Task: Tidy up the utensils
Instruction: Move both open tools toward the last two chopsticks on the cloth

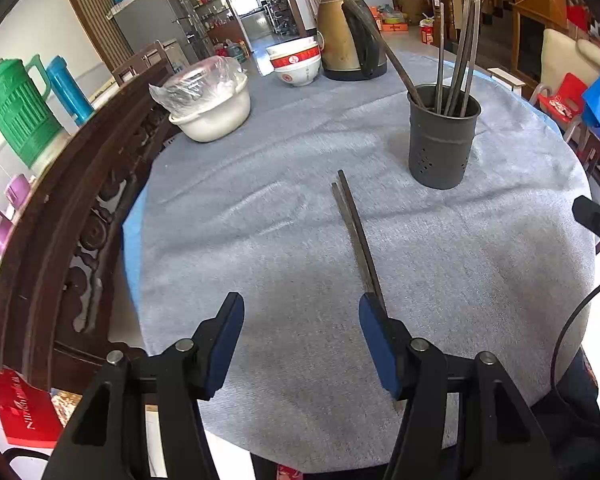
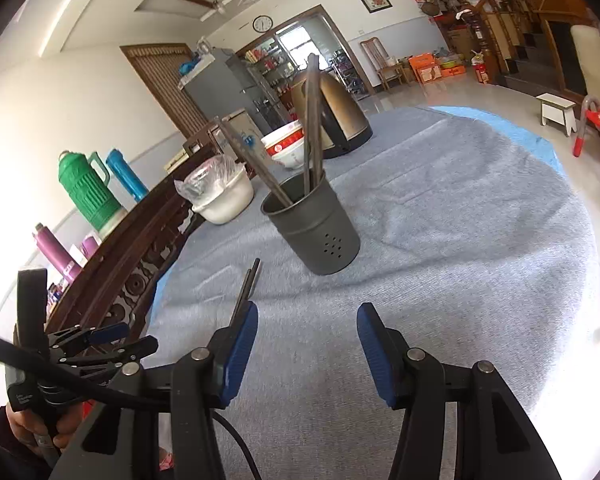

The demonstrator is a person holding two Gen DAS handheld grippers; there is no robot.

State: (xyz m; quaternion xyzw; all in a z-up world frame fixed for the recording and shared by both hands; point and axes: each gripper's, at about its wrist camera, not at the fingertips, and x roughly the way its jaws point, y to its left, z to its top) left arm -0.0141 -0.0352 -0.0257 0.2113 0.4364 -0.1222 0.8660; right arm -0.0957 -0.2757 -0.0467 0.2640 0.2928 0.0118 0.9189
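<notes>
Your left gripper (image 1: 300, 344) hangs over the near edge of the round table (image 1: 260, 208), jaws spread wide, nothing between the blue pads. Your right gripper (image 2: 306, 344) hovers over the same near edge, also released and empty.

A loose pair of dark chopsticks (image 1: 354, 232) lies flat on the grey cloth, side by side, running from near the table's middle back toward the near edge. The near ends pass behind the left gripper's right-hand finger (image 1: 376, 340); you cannot tell from here whether it touches them.

The dark metal holder (image 1: 442, 136) stands upright toward the table's right side, past the far tips of the loose pair and apart from them. It is a perforated cup holding several long dark chopsticks (image 1: 462, 56) standing on end, plus one long-handled utensil (image 1: 384, 44) leaning out to the left.

Along the far edge:
- brass-coloured kettle (image 1: 346, 28)
- stacked red-and-white bowls (image 1: 296, 62), just left of the kettle
- white basin (image 1: 214, 112) toward the left edge, with a clear plastic bag (image 1: 198, 80) in it; contents unclear.
</notes>
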